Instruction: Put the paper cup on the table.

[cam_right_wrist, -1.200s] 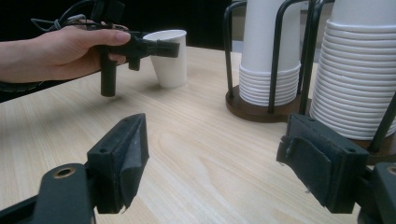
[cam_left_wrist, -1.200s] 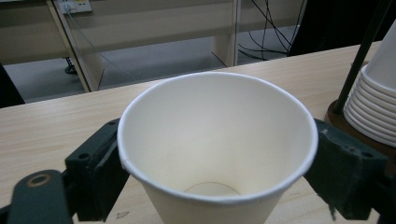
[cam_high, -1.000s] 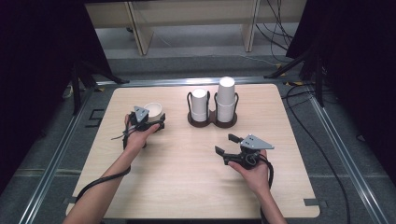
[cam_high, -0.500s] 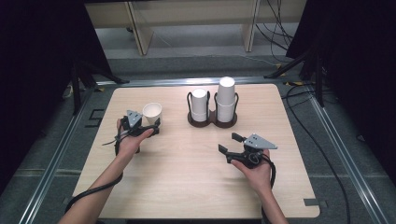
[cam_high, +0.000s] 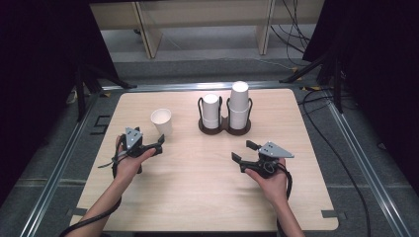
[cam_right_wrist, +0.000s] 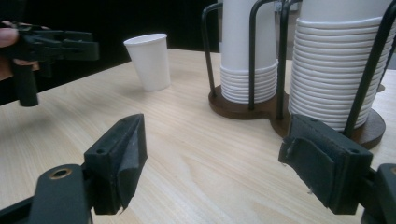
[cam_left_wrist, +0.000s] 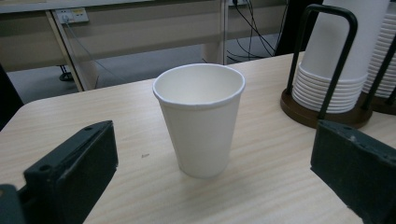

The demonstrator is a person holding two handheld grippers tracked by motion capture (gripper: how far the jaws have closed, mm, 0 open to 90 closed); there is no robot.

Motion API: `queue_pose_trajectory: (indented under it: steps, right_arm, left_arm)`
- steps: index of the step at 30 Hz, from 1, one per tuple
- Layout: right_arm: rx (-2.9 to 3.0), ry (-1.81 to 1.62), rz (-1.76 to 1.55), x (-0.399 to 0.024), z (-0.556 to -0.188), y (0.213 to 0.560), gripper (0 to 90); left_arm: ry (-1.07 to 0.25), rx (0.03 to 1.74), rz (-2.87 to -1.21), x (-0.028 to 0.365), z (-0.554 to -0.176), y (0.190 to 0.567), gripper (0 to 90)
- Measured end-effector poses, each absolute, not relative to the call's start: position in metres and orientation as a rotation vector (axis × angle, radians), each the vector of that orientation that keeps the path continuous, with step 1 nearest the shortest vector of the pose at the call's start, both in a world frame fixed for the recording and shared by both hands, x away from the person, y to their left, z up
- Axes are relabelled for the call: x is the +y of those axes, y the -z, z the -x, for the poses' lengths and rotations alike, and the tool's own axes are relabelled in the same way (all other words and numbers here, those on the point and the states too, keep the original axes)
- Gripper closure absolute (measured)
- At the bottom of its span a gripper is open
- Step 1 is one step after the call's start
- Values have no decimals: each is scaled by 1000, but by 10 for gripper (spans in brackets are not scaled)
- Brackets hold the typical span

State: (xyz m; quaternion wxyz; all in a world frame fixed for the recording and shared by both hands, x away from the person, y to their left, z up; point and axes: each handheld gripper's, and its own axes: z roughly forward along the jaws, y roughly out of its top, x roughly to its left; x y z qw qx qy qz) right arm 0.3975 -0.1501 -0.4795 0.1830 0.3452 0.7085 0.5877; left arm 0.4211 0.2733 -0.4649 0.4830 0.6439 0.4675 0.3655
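Black jaws of my left gripper (cam_high: 157,146) stand spread wide with nothing between them, the tool held low over the near-left part of the table (cam_high: 197,197). My right gripper (cam_high: 243,151) sits near-right, its jaws likewise parted and holding nothing.

From the high view I see both hands, the left hand (cam_high: 127,163) and the right hand (cam_high: 269,178), wrapped around the tools, with cables trailing back toward me.

In the left gripper view, the single paper cup (cam_left_wrist: 199,119) stands upright just beyond the jaw tips, centred in the gap but untouched; I can look down into its mouth and it is empty. In the high view that same cup (cam_high: 161,122) sits just beyond the left gripper, left of the holder.

The right gripper view gives me the cup holder (cam_right_wrist: 299,109) from the side: a dark wooden base with black wire loops, carrying two stacks of nested white cups turned upside down. The right stack (cam_high: 239,105) rises taller than the left stack (cam_high: 211,110). That view also catches my left gripper (cam_right_wrist: 51,45) far off at the left.
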Motion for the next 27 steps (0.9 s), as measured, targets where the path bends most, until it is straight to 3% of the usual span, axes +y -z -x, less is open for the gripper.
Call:
queue_pose_trajectory:
  steps: [14, 27]
  right_arm:
    - [1978, -1672, -980, -150, -397, 481, 207]
    - [2000, -1652, -970, -150, -395, 481, 207]
  left_arm:
    - [-902, 1132, -1540, 287, -374, 488, 8]
    - [-917, 1145, -1512, 287, -365, 497, 10]
